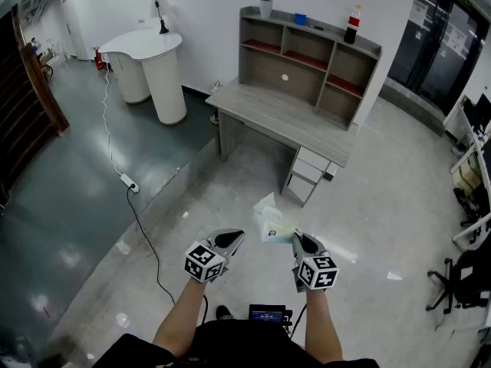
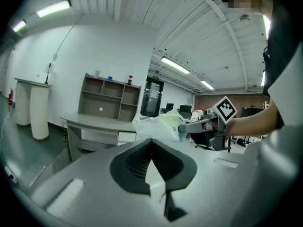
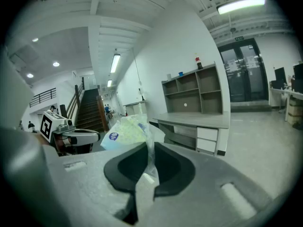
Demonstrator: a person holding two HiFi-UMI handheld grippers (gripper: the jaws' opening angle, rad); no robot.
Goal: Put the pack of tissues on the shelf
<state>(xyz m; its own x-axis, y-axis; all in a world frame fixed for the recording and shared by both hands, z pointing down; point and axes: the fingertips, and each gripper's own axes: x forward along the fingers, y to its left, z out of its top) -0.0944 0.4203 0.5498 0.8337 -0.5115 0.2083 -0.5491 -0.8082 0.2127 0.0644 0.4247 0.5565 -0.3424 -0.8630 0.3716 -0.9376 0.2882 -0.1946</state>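
The pack of tissues [image 1: 272,222], white and pale green in clear plastic wrap, hangs in the air above the floor. My right gripper [image 1: 296,241] is shut on the edge of its wrapper. In the right gripper view the pack [image 3: 125,131] bulges out past the jaws of my right gripper [image 3: 150,148], which pinch the plastic. My left gripper [image 1: 236,237] is level beside it, a little to the left and apart from the pack. Its jaws [image 2: 151,143] meet with nothing between them. The grey shelf [image 1: 307,56] stands on a desk [image 1: 268,113] some way ahead.
A bottle [image 1: 351,25] and two cups stand on top of the shelf. A white rounded counter [image 1: 149,60] is at the far left, and a cable with a power strip [image 1: 129,182] runs over the floor. An office chair [image 1: 460,278] is at the right.
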